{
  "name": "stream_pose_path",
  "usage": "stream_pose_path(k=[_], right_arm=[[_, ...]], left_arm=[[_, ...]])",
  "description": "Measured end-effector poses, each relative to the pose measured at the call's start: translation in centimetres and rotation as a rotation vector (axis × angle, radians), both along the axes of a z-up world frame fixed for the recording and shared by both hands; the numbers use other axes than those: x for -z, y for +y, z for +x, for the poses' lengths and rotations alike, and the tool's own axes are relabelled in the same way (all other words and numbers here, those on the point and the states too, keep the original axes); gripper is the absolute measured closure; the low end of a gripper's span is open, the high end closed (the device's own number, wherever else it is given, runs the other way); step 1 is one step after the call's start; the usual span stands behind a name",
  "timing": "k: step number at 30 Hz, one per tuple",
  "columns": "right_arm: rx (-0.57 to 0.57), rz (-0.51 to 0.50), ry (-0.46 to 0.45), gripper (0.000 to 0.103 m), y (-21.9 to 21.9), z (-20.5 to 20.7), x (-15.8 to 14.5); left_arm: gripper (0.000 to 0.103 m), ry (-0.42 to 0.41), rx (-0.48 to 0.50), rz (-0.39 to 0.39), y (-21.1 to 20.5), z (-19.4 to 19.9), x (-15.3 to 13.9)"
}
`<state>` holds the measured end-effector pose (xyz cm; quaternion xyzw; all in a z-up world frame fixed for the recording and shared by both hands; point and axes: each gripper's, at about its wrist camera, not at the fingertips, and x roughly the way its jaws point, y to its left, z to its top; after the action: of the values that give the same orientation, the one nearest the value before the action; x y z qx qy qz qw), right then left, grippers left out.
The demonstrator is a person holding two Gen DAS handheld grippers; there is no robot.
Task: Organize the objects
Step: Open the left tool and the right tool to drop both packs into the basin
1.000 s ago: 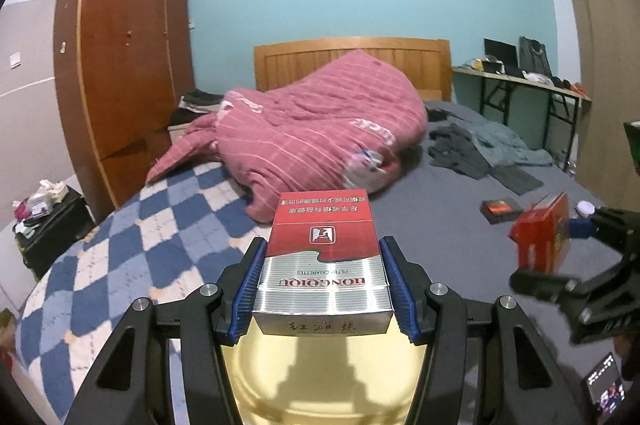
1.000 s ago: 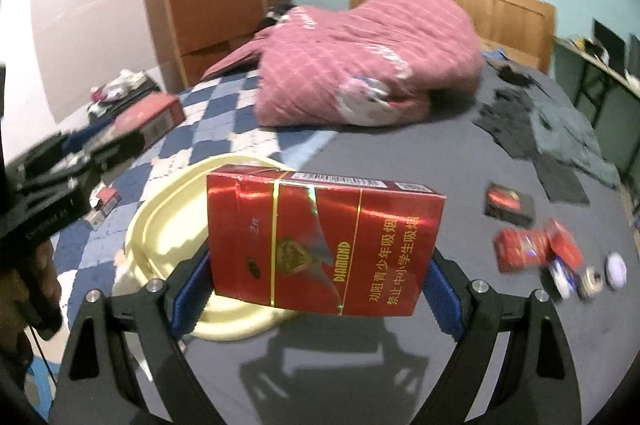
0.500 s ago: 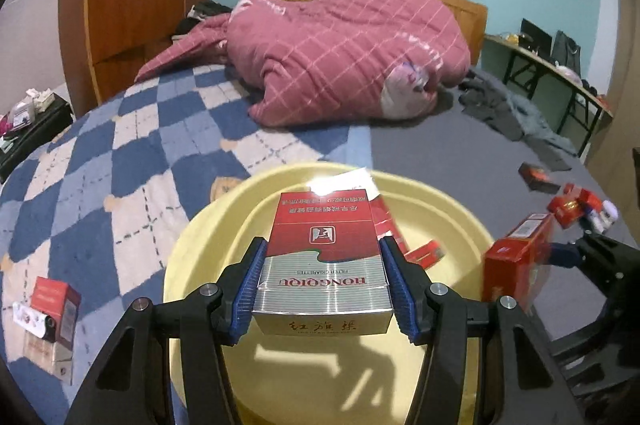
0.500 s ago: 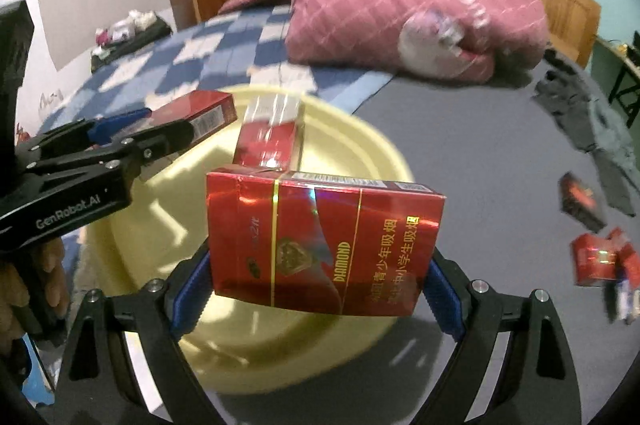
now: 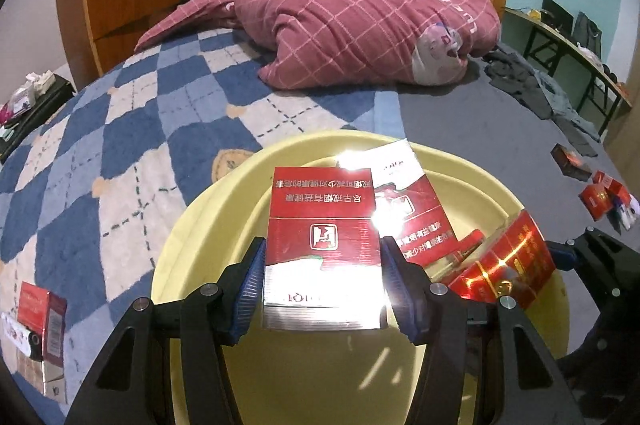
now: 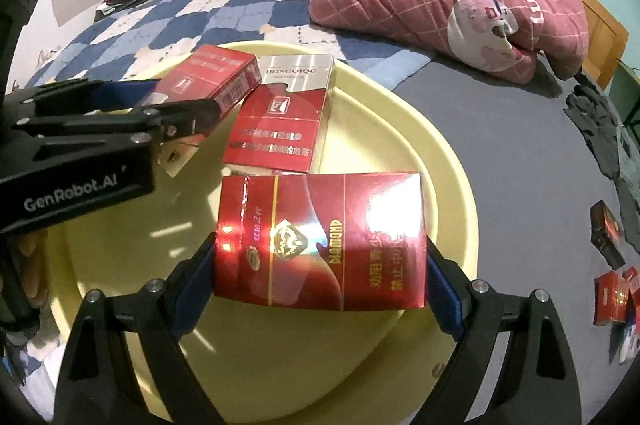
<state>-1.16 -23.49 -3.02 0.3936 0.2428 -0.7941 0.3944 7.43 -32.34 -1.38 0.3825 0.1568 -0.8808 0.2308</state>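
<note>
My left gripper (image 5: 323, 289) is shut on a red and silver Hongqiqu cigarette pack (image 5: 322, 245) and holds it over the pale yellow basin (image 5: 192, 233). My right gripper (image 6: 320, 277) is shut on a red Diamond cigarette pack (image 6: 320, 245), also over the basin (image 6: 448, 161). A third red and silver pack (image 6: 284, 121) lies flat inside the basin; it also shows in the left wrist view (image 5: 412, 209). The left gripper with its pack (image 6: 212, 81) shows at the left of the right wrist view. The Diamond pack shows at the right of the left wrist view (image 5: 508, 265).
The basin sits on a bed with a blue checked blanket (image 5: 120, 145) and grey sheet (image 6: 520, 145). A pink quilt (image 5: 360, 13) is heaped behind. Several small red packs (image 6: 612, 297) and a dark box (image 6: 606, 225) lie right. One red pack (image 5: 40, 313) lies left.
Both grippers have moved forward and down over the basin with their packs. The basin and the pack lying in it now fill the lower views.
</note>
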Motion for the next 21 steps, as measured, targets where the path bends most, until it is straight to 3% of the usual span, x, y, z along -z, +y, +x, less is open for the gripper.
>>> stream_pose_path(k=[21], right_arm=[[-0.009, 0.008, 0.005, 0.012, -0.59, 0.00, 0.37]], left_arm=[[0.048, -0.056, -0.007, 0.043, -0.83, -0.41, 0.66]])
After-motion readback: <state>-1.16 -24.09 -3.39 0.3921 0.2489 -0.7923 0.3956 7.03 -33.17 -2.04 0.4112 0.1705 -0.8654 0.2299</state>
